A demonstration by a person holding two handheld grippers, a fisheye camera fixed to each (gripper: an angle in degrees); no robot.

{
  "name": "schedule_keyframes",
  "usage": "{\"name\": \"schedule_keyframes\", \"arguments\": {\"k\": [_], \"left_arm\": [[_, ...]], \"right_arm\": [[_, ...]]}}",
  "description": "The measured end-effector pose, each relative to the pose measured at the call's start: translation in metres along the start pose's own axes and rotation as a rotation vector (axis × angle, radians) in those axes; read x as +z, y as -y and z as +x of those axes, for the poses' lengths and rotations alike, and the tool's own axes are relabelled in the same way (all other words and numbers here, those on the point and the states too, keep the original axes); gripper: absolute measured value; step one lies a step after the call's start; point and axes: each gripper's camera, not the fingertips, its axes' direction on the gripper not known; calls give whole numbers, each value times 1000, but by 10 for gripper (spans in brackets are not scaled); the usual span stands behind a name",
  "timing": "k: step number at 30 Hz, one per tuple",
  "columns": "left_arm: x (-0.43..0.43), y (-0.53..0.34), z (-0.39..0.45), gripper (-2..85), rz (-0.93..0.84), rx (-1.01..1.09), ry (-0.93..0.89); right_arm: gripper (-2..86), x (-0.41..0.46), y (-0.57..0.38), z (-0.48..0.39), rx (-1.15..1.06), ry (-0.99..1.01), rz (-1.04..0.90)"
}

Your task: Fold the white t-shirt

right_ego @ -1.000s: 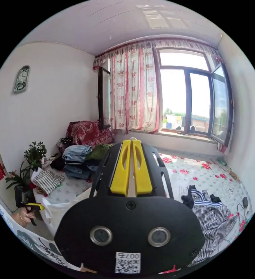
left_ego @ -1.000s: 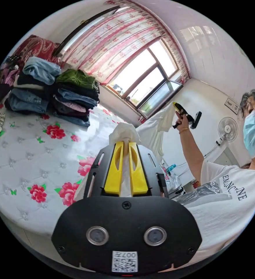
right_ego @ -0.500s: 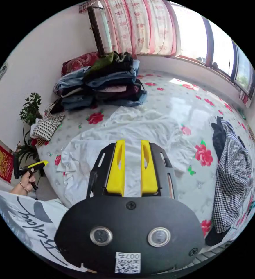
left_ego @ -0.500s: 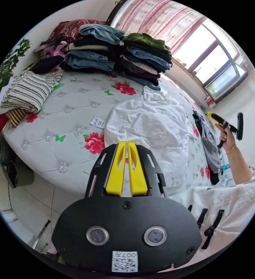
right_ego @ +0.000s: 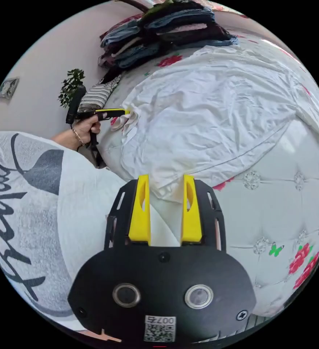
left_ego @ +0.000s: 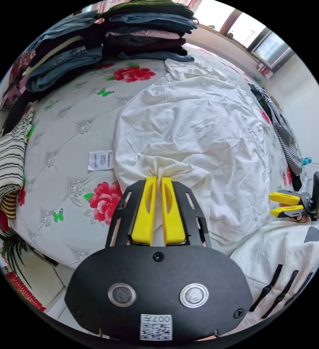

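Note:
The white t-shirt [left_ego: 199, 134] lies spread and wrinkled on the flowered bed [left_ego: 68, 138]. My left gripper [left_ego: 158, 179] is shut on a bunched corner of it at the near edge. In the right gripper view the same left gripper [right_ego: 126, 112] pinches that corner beside the person's hand. My right gripper [right_ego: 165, 180] stands open over the shirt's [right_ego: 217, 109] near hem, and a fold of cloth lies loose between its jaws. The right gripper [left_ego: 283, 204] also appears at the bed's edge, jaws apart.
Stacks of folded clothes [left_ego: 105, 40] stand at the far side of the bed. A striped garment [left_ego: 7, 163] lies at the left, a checked one [left_ego: 279, 123] at the right, a paper tag [left_ego: 100, 160] beside the shirt. A plant [right_ego: 70, 85] stands behind; the person's printed shirt [right_ego: 39, 218] is close.
The shirt, held up in the air between both grippers a second ago, now lies spread on the bed. Both hands have come down, and the right jaws have opened.

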Motion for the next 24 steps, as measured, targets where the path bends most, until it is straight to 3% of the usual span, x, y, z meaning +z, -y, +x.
{"name": "schedule_keyframes", "arguments": {"k": [1,2,6,14,18,24], "left_arm": [[-2,1,3,-3,11,1,-12],[-2,1,4,-4,1,0,-19],[-16,-4,7,-9,-37,-17,-17],[-46,-24,26,-6,37,6,-151],[-55,-18,40,23,60,-1,-91],[-62,-23,22,76,37,-57,-96]], "right_arm": [[46,15,10,-6,-25,-51,-86],[29,9,12,-15,-82,-197,-6],[6,-6,28,-9,-79,-266,-93],[32,-148,-21,31,182,-374,221],[55,-148,-31,21,175,-359,271],[64,-84,-39,19,219,-298,136]]}}
